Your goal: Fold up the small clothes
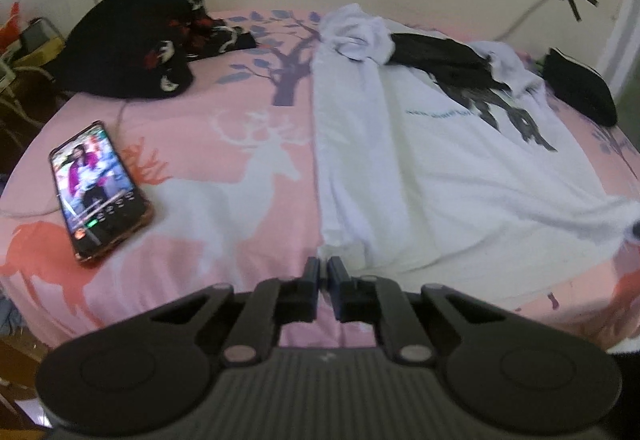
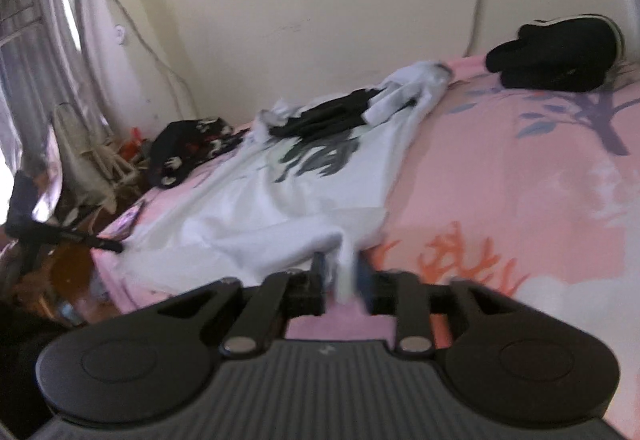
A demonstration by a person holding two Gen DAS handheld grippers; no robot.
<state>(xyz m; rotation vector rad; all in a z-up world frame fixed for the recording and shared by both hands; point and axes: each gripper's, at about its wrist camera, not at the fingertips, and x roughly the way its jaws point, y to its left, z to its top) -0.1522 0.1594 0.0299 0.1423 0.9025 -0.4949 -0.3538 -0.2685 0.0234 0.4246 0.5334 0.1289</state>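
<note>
Print [image 1: 516,116] on white shirt [image 1: 420,168]: blurred, writing unreadable.

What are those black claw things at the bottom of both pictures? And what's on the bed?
Those are grabbers, like tongs. A person holds one in each hand. Each carries a camera looking along its two fingers, so one picture is from the left grabber and one from the right grabber. On the pink bed sheet lie a white T-shirt, a phone and a heap of dark clothes. The left grabber is shut at the shirt's near edge. A bit of shirt sits between the right grabber's fingers; the blur hides whether they squeeze it.
</note>
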